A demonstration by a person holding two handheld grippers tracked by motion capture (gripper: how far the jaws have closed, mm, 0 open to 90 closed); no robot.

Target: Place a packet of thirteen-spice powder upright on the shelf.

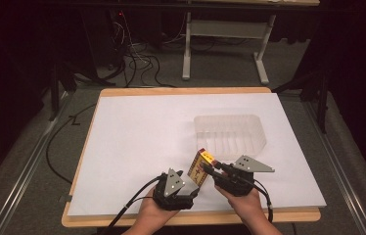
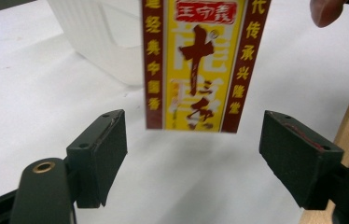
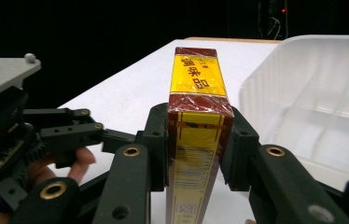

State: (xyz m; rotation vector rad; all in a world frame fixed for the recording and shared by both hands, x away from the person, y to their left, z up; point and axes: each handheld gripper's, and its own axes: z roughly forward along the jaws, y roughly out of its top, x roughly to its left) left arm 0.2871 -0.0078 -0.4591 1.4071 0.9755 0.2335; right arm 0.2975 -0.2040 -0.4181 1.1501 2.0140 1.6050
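Clamping the yellow-and-maroon box (image 3: pixel 196 140), the right gripper (image 1: pixel 209 170) has both pads pressed flat on the box's two broad faces, barcode edge facing its own camera. Box is off the table, held tilted between the two grippers, near the front edge of the white sheet (image 1: pixel 137 142) (Chinese lettering on the front panel, readable in the left gripper view).

Left gripper (image 1: pixel 191 188) is wide apart, nothing in it. Its pads (image 2: pixel 100 154) stand clear on either side of the box (image 2: pixel 200 65), visible gap both sides, no contact. Box face sits just beyond the jaw tips in that view.

Clear plastic tray (image 1: pixel 230 134) sits on the sheet just behind the box, open side up, well right of centre. In the right gripper view the tray wall (image 3: pixel 312 98) is just beside the box, not touching as far as I can tell.
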